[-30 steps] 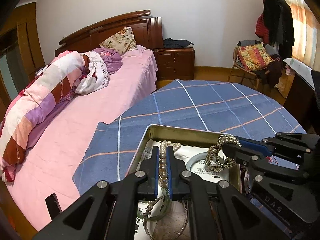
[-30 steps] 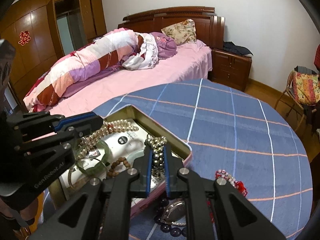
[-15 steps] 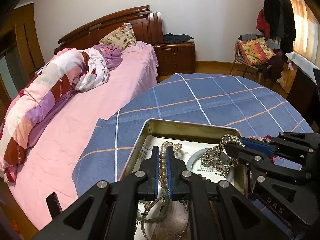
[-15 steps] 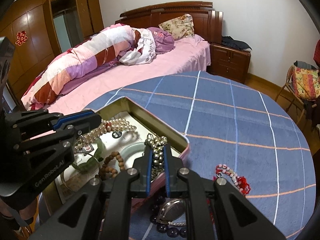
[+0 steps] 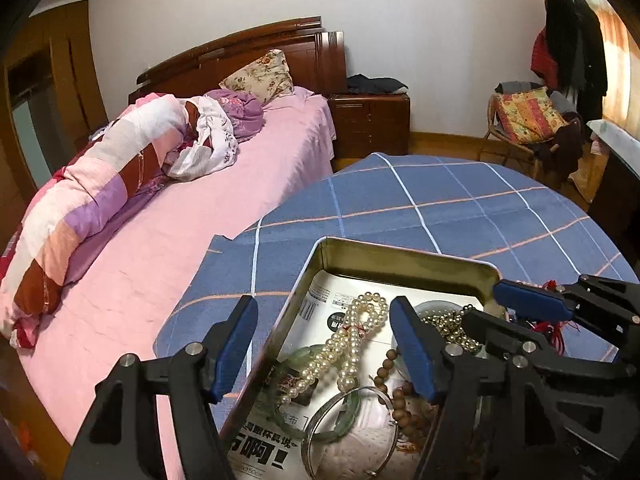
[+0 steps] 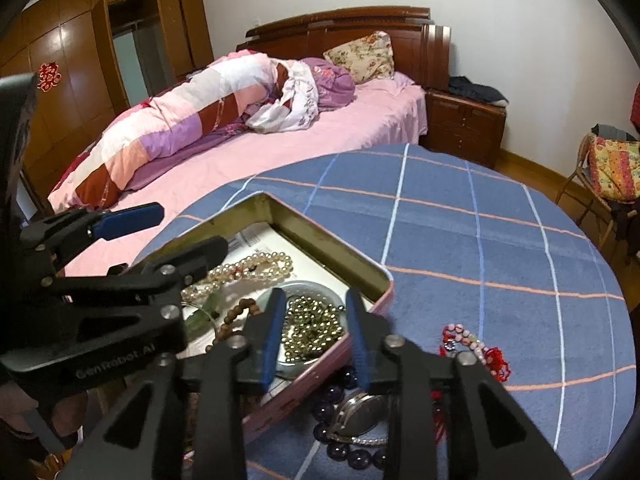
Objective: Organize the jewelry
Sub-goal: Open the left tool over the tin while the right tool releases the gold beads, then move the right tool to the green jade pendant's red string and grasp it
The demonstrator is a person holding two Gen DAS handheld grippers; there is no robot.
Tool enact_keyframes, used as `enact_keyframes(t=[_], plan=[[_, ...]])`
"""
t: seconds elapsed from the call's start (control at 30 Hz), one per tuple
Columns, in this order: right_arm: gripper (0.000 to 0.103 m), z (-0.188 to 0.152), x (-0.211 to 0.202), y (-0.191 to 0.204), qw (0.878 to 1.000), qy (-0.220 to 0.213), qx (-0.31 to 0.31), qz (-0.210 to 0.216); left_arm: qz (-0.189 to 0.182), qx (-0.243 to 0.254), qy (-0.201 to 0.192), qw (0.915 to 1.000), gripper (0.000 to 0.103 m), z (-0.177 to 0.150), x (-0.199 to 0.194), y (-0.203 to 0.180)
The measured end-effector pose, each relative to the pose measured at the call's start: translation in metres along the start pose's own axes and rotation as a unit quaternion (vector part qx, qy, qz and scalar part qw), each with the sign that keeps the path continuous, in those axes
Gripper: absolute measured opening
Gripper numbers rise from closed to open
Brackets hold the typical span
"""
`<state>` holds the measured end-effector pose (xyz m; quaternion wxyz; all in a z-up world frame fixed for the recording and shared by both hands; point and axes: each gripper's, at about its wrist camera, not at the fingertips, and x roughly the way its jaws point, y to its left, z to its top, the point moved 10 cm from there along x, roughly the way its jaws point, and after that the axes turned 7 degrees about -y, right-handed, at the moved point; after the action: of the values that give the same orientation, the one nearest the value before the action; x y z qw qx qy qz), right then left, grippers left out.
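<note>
An open metal tin (image 5: 404, 251) (image 6: 320, 227) sits on the blue checked table. My left gripper (image 5: 320, 344) is open above the tin; a white pearl necklace (image 5: 348, 344) (image 6: 248, 266) lies loose in the tin between its fingers. My right gripper (image 6: 314, 330) is open over the tin's right side, with a gold bead necklace (image 6: 312, 326) (image 5: 448, 326) lying in the tin between its fingers. A green bangle (image 5: 320, 420), a brown bead bracelet (image 5: 394, 380) and a silver bangle (image 5: 352, 432) also lie in the tin.
On the cloth beside the tin lie a watch (image 6: 360, 416) ringed by dark purple beads (image 6: 340, 450) and a pink-and-red bead bracelet (image 6: 476, 346). A pink bed (image 5: 160, 248) lies left of the table. A chair with a cushion (image 5: 528, 116) stands far right.
Both grippers have opened. The pearl necklace dropped from the left gripper and the gold bead necklace dropped from the right gripper; both now lie in the tin.
</note>
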<state>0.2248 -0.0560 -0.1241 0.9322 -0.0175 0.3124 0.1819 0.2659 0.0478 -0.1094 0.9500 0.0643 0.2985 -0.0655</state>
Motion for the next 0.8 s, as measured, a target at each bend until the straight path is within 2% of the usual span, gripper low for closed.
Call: enact_keyframes(t=[0.13,0.27,0.53,0.8], plan=[[0.039,0.000,-0.001,0.002,1.000,-0.005,0.004,0.002,0.003,-0.004,0.005,1.0000,0.069,-0.004,0.001,0.004],[0.049,-0.003,-0.004,0.000,1.000,-0.005,0.012,-0.001,0.007,-0.014,0.011,0.9998,0.069,-0.012,0.003,0.010],[0.050,-0.010,-0.017,-0.027,0.999,-0.007,0.040,-0.012,0.009,-0.049,0.010,0.9987,0.069,-0.022,-0.004,0.020],[0.052,-0.031,-0.042,-0.074,0.997,-0.002,0.060,-0.051,0.022,-0.068,-0.001,0.9975,0.069,-0.031,-0.020,0.015]])
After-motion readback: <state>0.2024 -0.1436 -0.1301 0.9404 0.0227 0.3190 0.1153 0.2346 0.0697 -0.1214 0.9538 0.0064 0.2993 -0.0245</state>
